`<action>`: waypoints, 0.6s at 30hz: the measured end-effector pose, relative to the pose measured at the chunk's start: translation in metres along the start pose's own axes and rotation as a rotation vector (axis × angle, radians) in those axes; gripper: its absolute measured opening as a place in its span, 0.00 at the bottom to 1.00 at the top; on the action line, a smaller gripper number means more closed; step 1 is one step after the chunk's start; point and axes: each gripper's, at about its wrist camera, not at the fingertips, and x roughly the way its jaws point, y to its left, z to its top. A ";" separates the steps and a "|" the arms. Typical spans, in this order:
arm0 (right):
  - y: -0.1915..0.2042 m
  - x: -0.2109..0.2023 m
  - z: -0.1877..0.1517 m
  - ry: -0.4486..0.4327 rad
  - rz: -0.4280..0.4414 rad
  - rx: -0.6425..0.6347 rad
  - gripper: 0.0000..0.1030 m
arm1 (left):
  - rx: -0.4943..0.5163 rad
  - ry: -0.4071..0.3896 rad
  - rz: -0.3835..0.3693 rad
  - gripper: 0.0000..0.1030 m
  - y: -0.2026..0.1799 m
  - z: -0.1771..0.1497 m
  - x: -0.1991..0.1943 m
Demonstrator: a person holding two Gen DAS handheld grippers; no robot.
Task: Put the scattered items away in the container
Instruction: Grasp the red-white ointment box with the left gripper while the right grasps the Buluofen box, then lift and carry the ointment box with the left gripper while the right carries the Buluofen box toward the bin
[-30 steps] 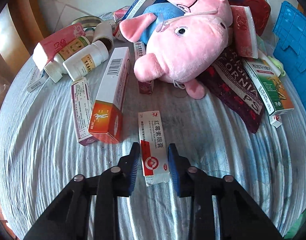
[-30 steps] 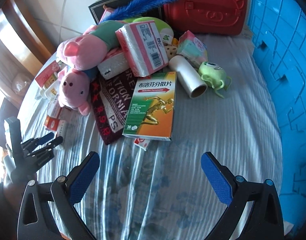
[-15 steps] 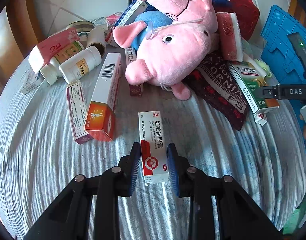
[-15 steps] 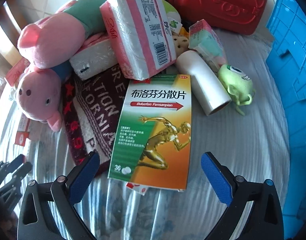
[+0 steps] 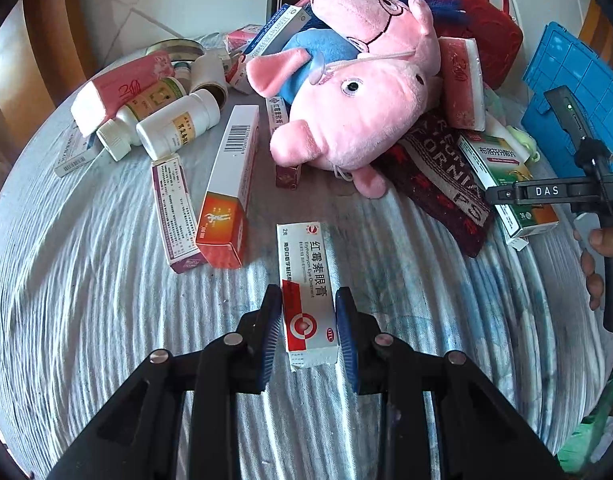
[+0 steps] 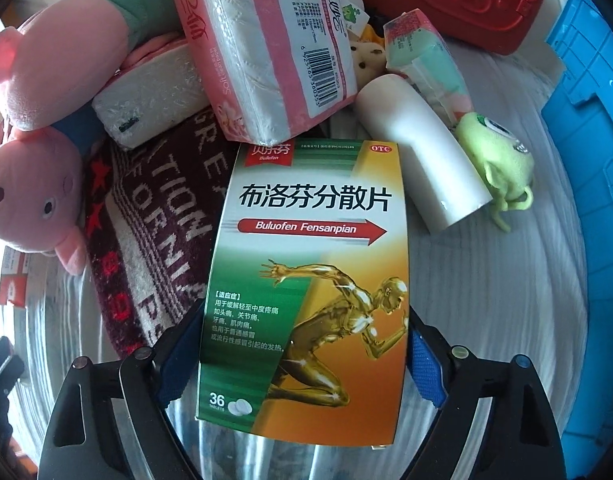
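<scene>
My left gripper point(image 5: 307, 294) is shut on a slim white-and-red ointment box point(image 5: 306, 280), just above the striped cloth. My right gripper point(image 6: 302, 312) points steeply down over a green-and-orange medicine box point(image 6: 310, 280). Its jaws are closing with that box between them, and the blue pads point(image 6: 422, 356) touch both long edges. The box's far end is tucked under a pink tissue pack point(image 6: 266, 40). The blue crate point(image 6: 586, 160) stands to the right, and it also shows at the right edge of the left wrist view, blue crate point(image 5: 578, 80).
A pink pig plush point(image 5: 362, 92), a dark red towel point(image 5: 438, 176), white bottles point(image 5: 178, 124), an orange carton point(image 5: 230, 184) and other small boxes lie scattered. A white roll point(image 6: 422, 160), a green toy point(image 6: 494, 160) and a red case point(image 6: 446, 0) sit near the crate.
My right gripper dropped down over the green-and-orange box and its jaws narrowed onto it. My left gripper kept its hold on the ointment box and rose slightly.
</scene>
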 end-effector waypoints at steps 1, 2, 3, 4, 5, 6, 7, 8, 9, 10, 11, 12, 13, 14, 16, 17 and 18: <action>-0.001 -0.002 -0.004 0.002 0.007 0.005 0.86 | 0.002 0.000 0.000 0.26 0.000 0.000 -0.001; -0.001 -0.004 -0.008 0.006 0.015 0.009 0.86 | 0.004 -0.003 0.000 0.26 0.000 0.000 -0.003; -0.002 -0.006 -0.012 0.009 0.021 0.011 0.86 | 0.006 -0.005 -0.001 0.26 -0.001 0.000 -0.005; -0.002 -0.009 -0.016 0.009 0.025 0.013 0.86 | 0.006 -0.008 -0.002 0.26 -0.002 0.000 -0.007; -0.002 -0.013 -0.020 0.007 0.030 0.015 0.86 | 0.008 -0.011 -0.003 0.26 -0.004 0.000 -0.009; -0.002 -0.016 -0.024 0.006 0.035 0.016 0.86 | 0.009 -0.015 -0.005 0.26 -0.006 0.001 -0.011; -0.003 -0.019 -0.028 0.005 0.039 0.016 0.86 | 0.012 -0.018 -0.007 0.26 -0.008 0.001 -0.014; -0.003 -0.022 -0.031 0.004 0.042 0.015 0.86 | 0.016 -0.019 -0.009 0.26 -0.010 0.001 -0.016; -0.003 -0.026 -0.034 0.003 0.047 0.015 0.86 | 0.021 -0.019 -0.009 0.26 -0.012 0.001 -0.017; -0.003 -0.030 -0.038 0.000 0.051 0.016 0.86 | 0.027 -0.018 -0.009 0.26 -0.015 0.000 -0.019; -0.004 -0.033 -0.041 -0.003 0.055 0.016 0.86 | 0.033 -0.018 -0.010 0.26 -0.017 -0.001 -0.021; -0.004 -0.036 -0.044 -0.005 0.060 0.017 0.85 | 0.038 -0.018 -0.009 0.26 -0.019 -0.001 -0.022; -0.004 -0.040 -0.047 -0.006 0.063 0.016 0.85 | 0.039 -0.019 -0.008 0.26 -0.020 -0.002 -0.024; -0.004 -0.043 -0.050 -0.008 0.065 0.014 0.85 | 0.038 -0.020 -0.010 0.26 -0.021 -0.003 -0.026; -0.004 -0.049 -0.055 -0.012 0.069 0.010 0.85 | 0.038 -0.024 -0.011 0.26 -0.023 -0.004 -0.031; -0.004 -0.052 -0.058 -0.014 0.073 0.009 0.85 | 0.039 -0.027 -0.012 0.26 -0.024 -0.005 -0.034; -0.002 -0.055 -0.059 -0.016 0.075 0.007 0.85 | 0.040 -0.031 -0.013 0.26 -0.026 -0.005 -0.037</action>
